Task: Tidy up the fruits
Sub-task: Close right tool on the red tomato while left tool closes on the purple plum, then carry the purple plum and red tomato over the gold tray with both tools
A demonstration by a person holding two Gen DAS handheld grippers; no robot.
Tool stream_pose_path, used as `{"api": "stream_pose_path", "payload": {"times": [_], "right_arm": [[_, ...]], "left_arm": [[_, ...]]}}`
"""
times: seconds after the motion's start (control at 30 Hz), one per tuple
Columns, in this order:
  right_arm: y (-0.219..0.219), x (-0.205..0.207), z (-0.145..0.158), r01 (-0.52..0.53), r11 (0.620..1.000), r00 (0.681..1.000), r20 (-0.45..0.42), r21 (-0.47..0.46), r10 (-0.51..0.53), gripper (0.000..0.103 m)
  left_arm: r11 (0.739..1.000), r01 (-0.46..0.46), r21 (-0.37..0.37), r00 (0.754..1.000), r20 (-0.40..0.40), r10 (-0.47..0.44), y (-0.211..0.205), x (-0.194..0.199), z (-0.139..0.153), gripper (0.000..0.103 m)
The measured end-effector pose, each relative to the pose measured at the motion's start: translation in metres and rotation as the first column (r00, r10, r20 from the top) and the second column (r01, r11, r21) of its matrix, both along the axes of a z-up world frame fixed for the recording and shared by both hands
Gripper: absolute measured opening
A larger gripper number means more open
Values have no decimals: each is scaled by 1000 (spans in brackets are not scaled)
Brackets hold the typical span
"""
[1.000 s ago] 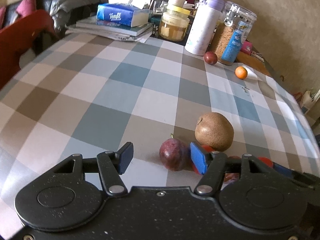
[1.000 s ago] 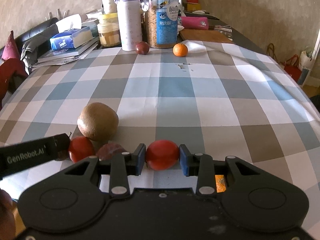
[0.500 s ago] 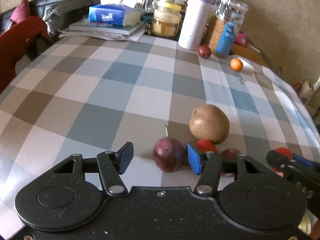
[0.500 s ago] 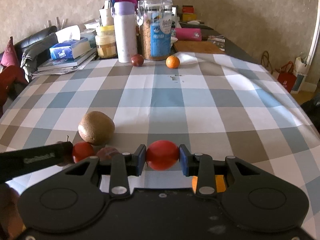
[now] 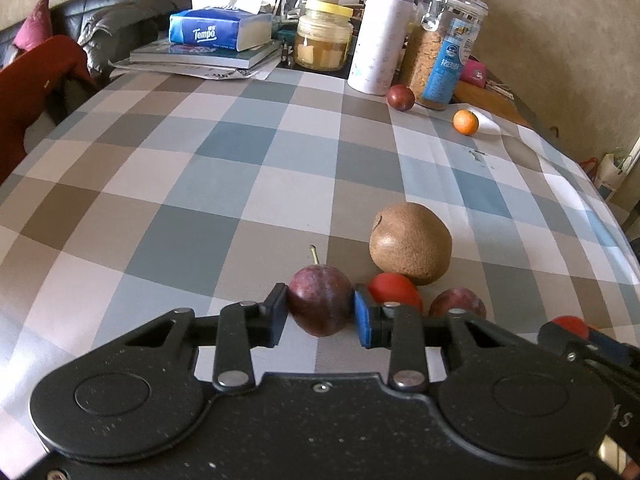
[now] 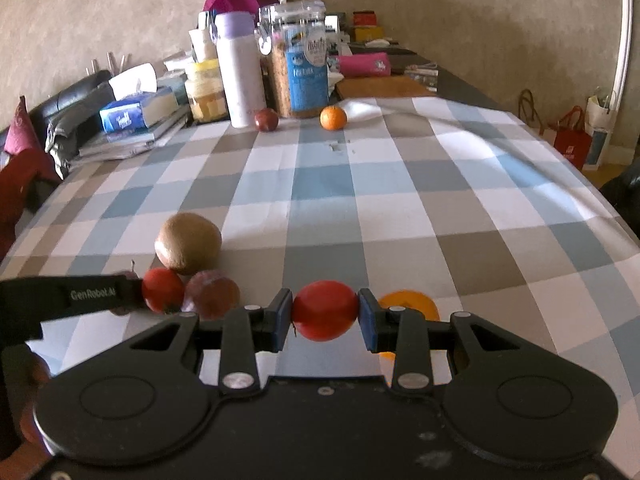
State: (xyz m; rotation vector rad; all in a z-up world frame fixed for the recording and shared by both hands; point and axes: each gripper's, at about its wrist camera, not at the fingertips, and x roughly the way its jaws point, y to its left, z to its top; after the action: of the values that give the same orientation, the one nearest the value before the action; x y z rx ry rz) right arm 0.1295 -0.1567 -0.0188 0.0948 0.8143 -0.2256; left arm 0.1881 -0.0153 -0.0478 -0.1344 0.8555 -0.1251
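Here the left tool (image 5: 320, 312) has just been closing and now pinches a dark plum (image 5: 320, 305) between its pads, low over the near edge of the checked table (image 5: 224, 184). The right tool (image 6: 325, 316) pinches a red tomato (image 6: 325, 310) near that same edge. Between them a brown kiwi (image 5: 410, 243), a second tomato (image 5: 394, 288) and another plum (image 5: 458, 302) sit clustered together. Toward the far edge, a small plum (image 6: 266, 119) and an orange (image 6: 333, 117) lie beside the jars.
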Motion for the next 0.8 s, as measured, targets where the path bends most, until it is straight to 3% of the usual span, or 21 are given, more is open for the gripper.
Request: {"api": "stream_pose_path", "payload": {"times": [0.23, 0.63, 0.8], "right_arm": [[2, -6, 1, -2, 1000, 1000, 25, -21, 3, 36], [24, -11, -1, -67, 988, 997, 34, -137, 72, 36], [21, -10, -1, -57, 991, 998, 30, -122, 61, 36]], "left_arm": [[1000, -15, 27, 1000, 11, 15, 1, -4, 1, 43], [996, -17, 91, 999, 34, 14, -4, -8, 3, 43], [995, -33, 92, 998, 58, 27, -1, -10, 6, 43]]}}
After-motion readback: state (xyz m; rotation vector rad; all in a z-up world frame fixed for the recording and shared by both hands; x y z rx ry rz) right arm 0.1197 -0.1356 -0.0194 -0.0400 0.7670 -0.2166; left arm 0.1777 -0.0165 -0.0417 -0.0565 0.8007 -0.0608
